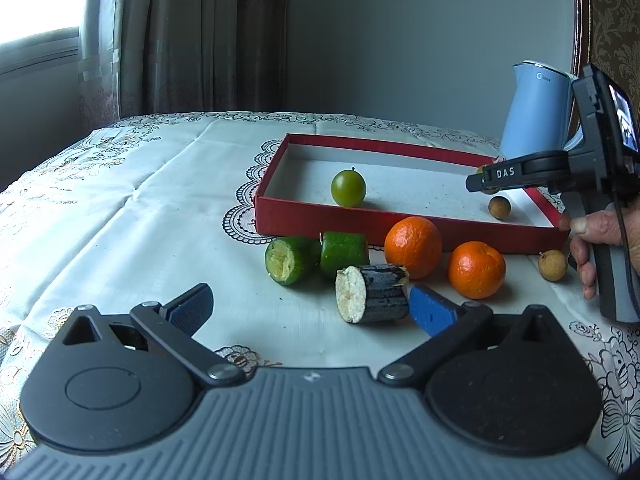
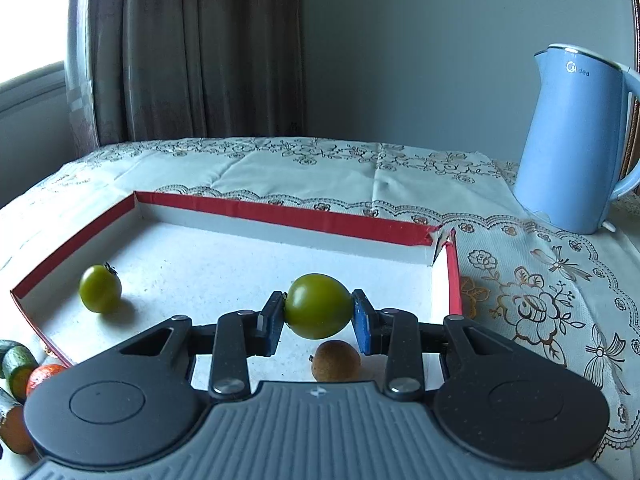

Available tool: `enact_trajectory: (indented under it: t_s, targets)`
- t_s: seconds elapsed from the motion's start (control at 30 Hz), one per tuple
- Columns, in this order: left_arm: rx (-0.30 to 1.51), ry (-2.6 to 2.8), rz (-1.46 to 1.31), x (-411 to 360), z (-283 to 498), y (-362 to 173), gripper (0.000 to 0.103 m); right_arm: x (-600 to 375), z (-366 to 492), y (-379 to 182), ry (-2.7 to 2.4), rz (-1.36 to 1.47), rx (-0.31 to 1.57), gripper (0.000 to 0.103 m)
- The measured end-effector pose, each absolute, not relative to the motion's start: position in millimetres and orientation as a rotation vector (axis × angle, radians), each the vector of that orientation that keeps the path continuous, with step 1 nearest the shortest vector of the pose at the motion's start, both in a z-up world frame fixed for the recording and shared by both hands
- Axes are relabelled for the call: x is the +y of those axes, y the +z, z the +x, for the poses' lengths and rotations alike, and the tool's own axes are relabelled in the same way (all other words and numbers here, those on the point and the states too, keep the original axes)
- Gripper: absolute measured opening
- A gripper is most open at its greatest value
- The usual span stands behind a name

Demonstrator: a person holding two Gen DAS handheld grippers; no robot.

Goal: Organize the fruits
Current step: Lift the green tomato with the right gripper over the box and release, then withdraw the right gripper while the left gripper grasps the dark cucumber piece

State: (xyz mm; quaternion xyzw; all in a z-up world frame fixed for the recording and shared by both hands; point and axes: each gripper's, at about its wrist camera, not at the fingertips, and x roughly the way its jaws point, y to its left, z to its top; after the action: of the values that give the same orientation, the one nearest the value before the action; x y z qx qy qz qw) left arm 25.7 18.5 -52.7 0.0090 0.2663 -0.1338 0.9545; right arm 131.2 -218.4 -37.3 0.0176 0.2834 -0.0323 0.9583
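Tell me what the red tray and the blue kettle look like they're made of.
Red tray: probably cardboard, matte red outside with a white lining; its far right corner is torn and folded like paper board. Blue kettle: looks like smooth plastic with a soft sheen and a printed logo; a metal lining inside can't be ruled out.

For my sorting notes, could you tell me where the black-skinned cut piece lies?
In the left wrist view, the black-skinned piece lies on the tablecloth, nearer than the two green pieces.

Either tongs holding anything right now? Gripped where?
The right tongs are shut on a green tomato, pads pressing its left and right sides at mid-height, above the red tray. The left tongs stand open, holding nothing.
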Motion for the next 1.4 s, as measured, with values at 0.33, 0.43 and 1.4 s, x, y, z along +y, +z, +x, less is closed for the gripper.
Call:
enact_trajectory:
  t_s: [0.33, 0.43, 1.4]
  targets:
    - [0.536, -0.257, 0.029, 17, 25, -53, 0.103, -217, 136, -42, -0.071, 0.022, 0.594, 0.036]
    - [0.532, -0.251, 0.033, 16, 25, -53, 0.103, -216, 136, -44, -0.069, 0.024, 0.602, 0.037]
    - [0.584, -0.209, 0.228, -47, 24, -55, 0.058, -257, 74, 4, -0.081, 0.185, 0.274, 0.060]
